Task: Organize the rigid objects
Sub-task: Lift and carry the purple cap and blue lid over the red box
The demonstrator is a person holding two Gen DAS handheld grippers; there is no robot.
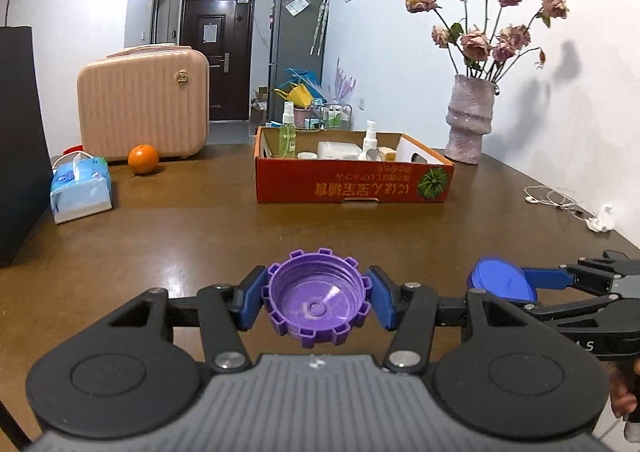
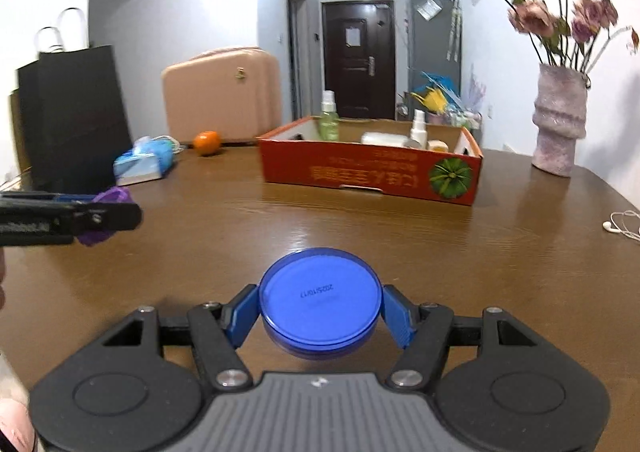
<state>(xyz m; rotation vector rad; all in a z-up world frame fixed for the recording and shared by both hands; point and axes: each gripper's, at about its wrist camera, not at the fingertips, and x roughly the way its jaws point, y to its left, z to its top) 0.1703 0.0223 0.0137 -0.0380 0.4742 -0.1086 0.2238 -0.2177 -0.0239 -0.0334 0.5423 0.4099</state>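
Purple cap (image 1: 316,298) — left gripper (image 1: 316,302); blue lid (image 2: 319,302) — right gripper (image 2: 319,312).

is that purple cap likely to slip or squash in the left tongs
Probably neither. The purple cap looks like stiff moulded plastic, and its notched rim sits between the left tongs' blue pads. Likely light; set down open side up, it shouldn't roll.

The blue lid (image 2: 319,301) bears the printed date 20251017 (seen upside down); the far red cardboard box (image 2: 370,175) carries inverted yellow characters, unreadable.
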